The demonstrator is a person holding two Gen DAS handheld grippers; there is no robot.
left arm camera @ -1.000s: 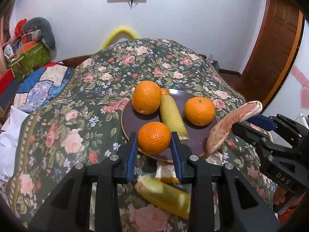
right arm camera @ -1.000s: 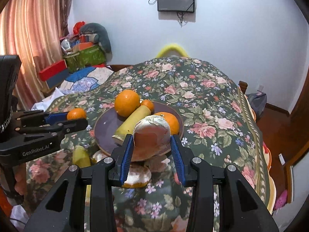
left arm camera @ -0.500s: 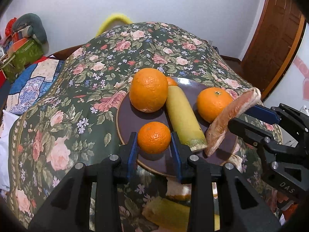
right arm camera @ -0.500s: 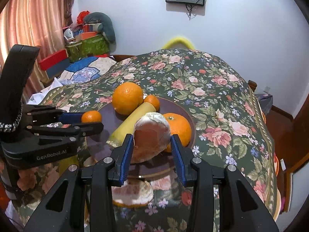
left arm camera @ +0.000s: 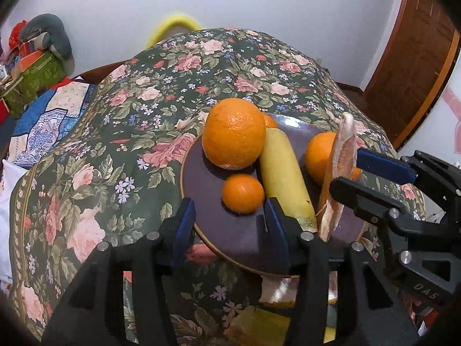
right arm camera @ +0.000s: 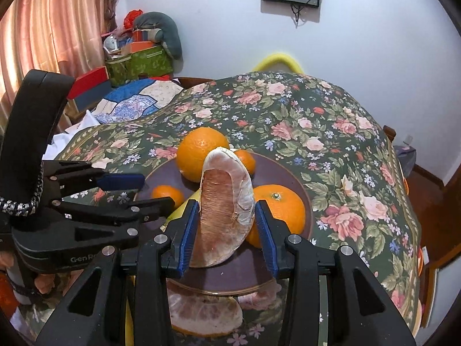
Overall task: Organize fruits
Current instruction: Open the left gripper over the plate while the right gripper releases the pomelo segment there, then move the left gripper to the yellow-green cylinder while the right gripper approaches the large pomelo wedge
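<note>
Left wrist view shows your left gripper (left arm camera: 229,216) held low over the near edge of the purple plate (left arm camera: 201,178), its fingers pointing forward and its jaws standing apart with nothing between the pads. A small mandarin (left arm camera: 243,192) lies free on the plate just ahead of the fingertips, touching neither. Behind it sits a large orange (left arm camera: 234,134), and a yellow banana-like fruit (left arm camera: 283,178) runs along the middle of the plate beside both. A 2nd orange (left arm camera: 318,157) rests to the right.

Your right gripper (right arm camera: 226,225) reaches in from the right side, angled toward the plate centre, jaws clamped on a peeled pomelo wedge (right arm camera: 226,204). You hold the wedge upright on its edge, and its lower tip appears to meet the plate surface, though the fingers hide the contact point in both views.

From the right wrist view, another pomelo piece (right arm camera: 204,314) lies on the floral tablecloth (right arm camera: 288,121) below the plate's near rim. The left gripper (right arm camera: 157,191) shows at left there, parted and level, with the small mandarin (right arm camera: 167,195) beyond it.
</note>
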